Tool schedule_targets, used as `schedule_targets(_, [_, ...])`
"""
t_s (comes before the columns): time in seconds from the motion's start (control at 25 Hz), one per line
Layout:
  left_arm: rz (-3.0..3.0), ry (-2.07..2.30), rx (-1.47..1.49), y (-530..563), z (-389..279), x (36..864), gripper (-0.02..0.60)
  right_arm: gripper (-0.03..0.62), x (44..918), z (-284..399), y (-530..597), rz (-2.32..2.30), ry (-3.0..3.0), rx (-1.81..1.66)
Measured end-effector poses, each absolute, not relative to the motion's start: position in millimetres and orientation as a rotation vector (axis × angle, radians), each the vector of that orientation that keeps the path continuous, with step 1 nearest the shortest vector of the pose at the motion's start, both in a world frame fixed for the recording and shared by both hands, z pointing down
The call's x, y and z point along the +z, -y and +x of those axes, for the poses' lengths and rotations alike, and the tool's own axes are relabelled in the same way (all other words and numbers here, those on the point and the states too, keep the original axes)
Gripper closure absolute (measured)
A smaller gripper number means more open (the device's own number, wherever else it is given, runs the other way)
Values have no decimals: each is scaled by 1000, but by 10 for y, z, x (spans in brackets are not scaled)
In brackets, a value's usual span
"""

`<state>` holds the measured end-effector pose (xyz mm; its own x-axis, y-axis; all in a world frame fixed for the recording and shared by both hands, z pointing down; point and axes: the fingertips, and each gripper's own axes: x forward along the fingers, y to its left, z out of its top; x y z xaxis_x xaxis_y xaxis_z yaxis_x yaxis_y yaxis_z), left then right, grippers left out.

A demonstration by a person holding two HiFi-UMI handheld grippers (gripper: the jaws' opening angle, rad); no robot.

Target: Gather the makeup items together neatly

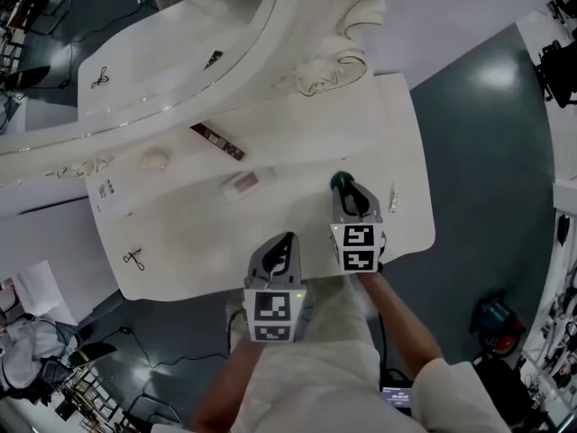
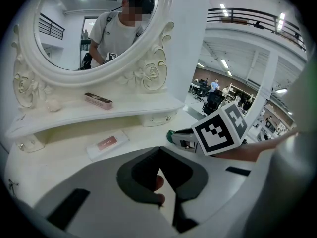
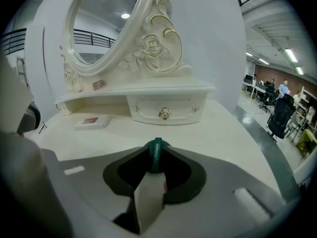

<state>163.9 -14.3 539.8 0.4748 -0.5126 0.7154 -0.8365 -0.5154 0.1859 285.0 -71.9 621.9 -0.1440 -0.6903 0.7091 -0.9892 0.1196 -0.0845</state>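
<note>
Right gripper is clamping a green item over bare tabletop, inside its front edge (left gripper closed, empty).

Green compact, white table, pink-labelled box

The right claw is clamped on a thin green item, which stands edge-on between its tips over the white desk. Ahead of the claw and off to its left lies a flat white box with a pink label. Straight ahead sits a small drawer with an ornate knob, under the shelf that carries a carved oval mirror and a small reddish piece.
</note>
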Motion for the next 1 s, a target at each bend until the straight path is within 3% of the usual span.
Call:
schedule_targets(0.16, [2200,1121,817,138,1623,5393,572,523,6222,2842,729,1613,1893,750])
schedule_targets(0.32, [2203,1126,813,151,1604,5381,572,582,6207,2839,737,1618,1888,739])
schedule_targets(1.0, [2212,1142,787,82,1544,5255,572,588,6013,2776,607,1598,1920,711])
